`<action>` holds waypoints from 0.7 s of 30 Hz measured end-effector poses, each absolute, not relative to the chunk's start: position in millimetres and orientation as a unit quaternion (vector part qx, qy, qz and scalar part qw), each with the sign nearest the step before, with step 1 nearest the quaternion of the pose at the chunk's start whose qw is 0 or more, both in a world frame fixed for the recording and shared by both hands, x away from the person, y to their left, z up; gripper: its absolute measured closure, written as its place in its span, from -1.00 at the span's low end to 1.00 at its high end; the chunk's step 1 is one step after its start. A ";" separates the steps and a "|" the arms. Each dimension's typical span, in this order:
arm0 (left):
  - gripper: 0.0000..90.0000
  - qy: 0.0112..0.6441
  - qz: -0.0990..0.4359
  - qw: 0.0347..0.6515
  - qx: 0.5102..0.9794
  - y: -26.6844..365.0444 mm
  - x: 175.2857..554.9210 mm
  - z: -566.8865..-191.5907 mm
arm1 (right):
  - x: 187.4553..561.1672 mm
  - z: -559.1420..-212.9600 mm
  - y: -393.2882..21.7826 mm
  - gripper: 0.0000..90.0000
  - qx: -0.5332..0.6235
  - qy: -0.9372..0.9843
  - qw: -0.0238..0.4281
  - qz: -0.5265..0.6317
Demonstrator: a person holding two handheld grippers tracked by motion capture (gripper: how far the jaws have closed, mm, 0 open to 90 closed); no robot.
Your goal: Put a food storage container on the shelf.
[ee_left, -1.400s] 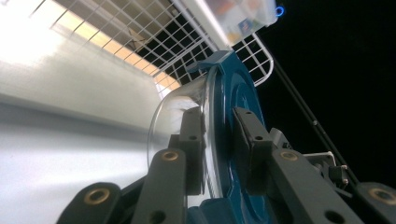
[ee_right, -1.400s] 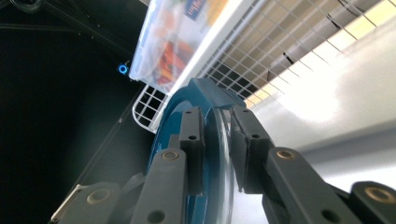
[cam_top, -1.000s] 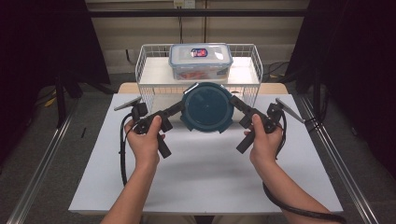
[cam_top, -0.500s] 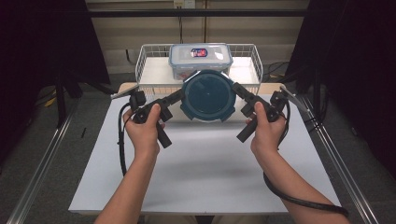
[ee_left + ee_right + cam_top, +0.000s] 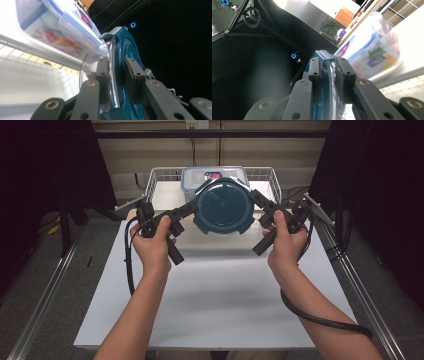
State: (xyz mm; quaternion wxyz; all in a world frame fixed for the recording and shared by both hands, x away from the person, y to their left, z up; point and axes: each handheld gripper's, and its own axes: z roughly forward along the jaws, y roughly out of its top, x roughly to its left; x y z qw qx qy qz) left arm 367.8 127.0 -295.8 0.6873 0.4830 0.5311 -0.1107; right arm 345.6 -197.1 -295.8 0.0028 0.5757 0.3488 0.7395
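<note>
A round clear container with a dark teal lid (image 5: 223, 206) hangs in the air above the far part of the white table (image 5: 215, 290), in front of the wire basket (image 5: 151, 182). My left gripper (image 5: 192, 210) is shut on its left rim and my right gripper (image 5: 255, 197) is shut on its right rim. In the left gripper view the jaws (image 5: 116, 65) pinch the lid's edge (image 5: 130, 50) and the clear wall. In the right gripper view the jaws (image 5: 328, 63) clamp the same rim, with the teal lid (image 5: 322, 53) showing above them.
A rectangular clear box with a blue lid (image 5: 192, 175) sits inside the wire basket at the table's far edge; it appears beside the jaws as box (image 5: 55, 27) and box (image 5: 372, 47). Black curtains flank both sides. Cables trail from both grippers.
Both hands have lifted the round container together, and it now sits higher and closer to the basket. The grips are unchanged.
</note>
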 end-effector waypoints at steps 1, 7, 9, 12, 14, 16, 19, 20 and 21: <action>0.66 0.531 -0.110 0.688 0.482 127.5 369.0 -294.1 | 345.6 -295.8 -197.1 0.70 0.576 0.349 0.003 0.740; 0.67 0.534 -0.111 0.691 0.475 131.0 377.2 -284.3 | 355.6 -285.0 -192.3 0.70 0.575 0.349 0.006 0.740; 0.66 0.529 -0.111 0.692 0.479 133.0 380.6 -281.6 | 359.2 -281.7 -191.0 0.70 0.572 0.348 0.008 0.743; 0.67 0.532 -0.112 0.694 0.473 134.4 387.0 -274.9 | 366.8 -275.7 -188.5 0.70 0.571 0.344 0.008 0.745; 0.67 0.533 -0.112 0.695 0.469 134.2 388.7 -273.0 | 368.9 -274.6 -188.2 0.70 0.571 0.343 0.006 0.746; 0.67 0.532 -0.109 0.694 0.472 135.0 392.6 -270.3 | 373.5 -272.5 -187.4 0.70 0.571 0.341 0.008 0.747; 0.67 0.533 -0.108 0.698 0.465 133.7 398.1 -264.5 | 379.7 -268.3 -186.9 0.70 0.571 0.337 0.008 0.748; 0.67 0.530 -0.107 0.697 0.471 134.3 399.5 -263.9 | 381.8 -267.1 -187.0 0.70 0.569 0.338 0.009 0.750; 0.67 0.532 -0.107 0.698 0.467 133.5 401.2 -262.7 | 383.2 -265.9 -186.8 0.70 0.570 0.337 0.008 0.750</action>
